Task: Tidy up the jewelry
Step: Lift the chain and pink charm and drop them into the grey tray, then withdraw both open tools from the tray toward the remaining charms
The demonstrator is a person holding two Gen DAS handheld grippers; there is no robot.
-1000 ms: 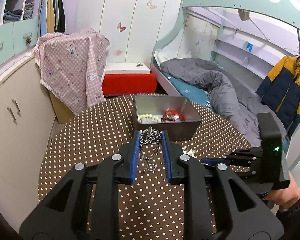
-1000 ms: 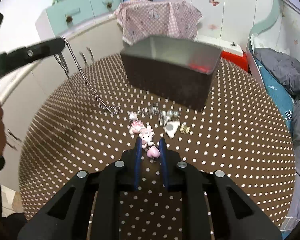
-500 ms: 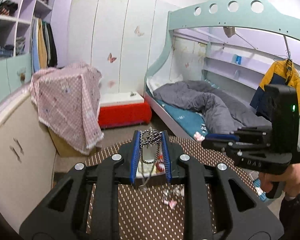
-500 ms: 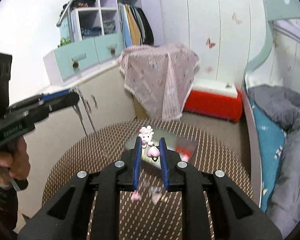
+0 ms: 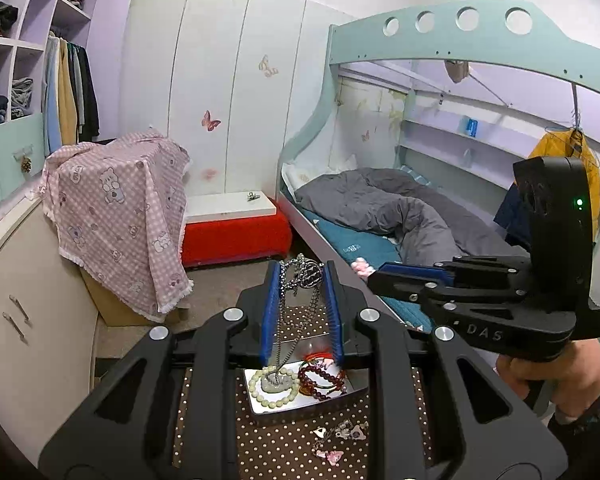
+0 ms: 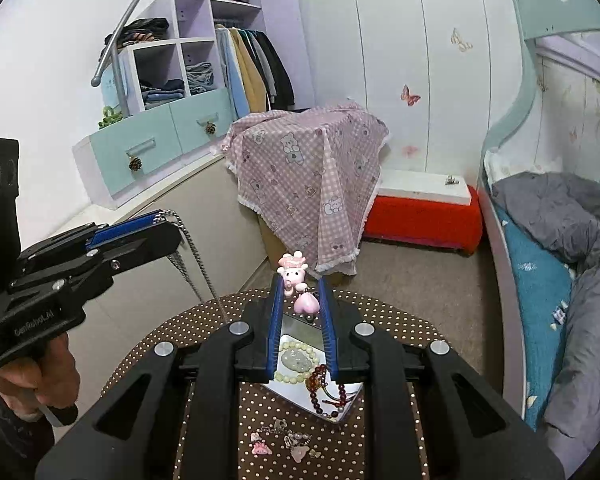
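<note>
White "DAS" marks right gripper (image 5: 370, 274).

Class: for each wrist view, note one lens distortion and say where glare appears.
Left wrist view: the bunk bed rail bows and the corners go black. Right wrist view: the wardrobe doors curve, and the metal tray mirrors the light.

We're way higher than a second ago. Both grippers (image 5: 300, 276) (image 6: 300, 286) lift off the dotted table (image 6: 384, 320), so the silver chain (image 5: 296, 280) hangs free over the metal tray (image 5: 300, 408), and the pink charm (image 6: 294, 274) is up in the air, off the table's leftover trinkets (image 6: 284, 442).
</note>
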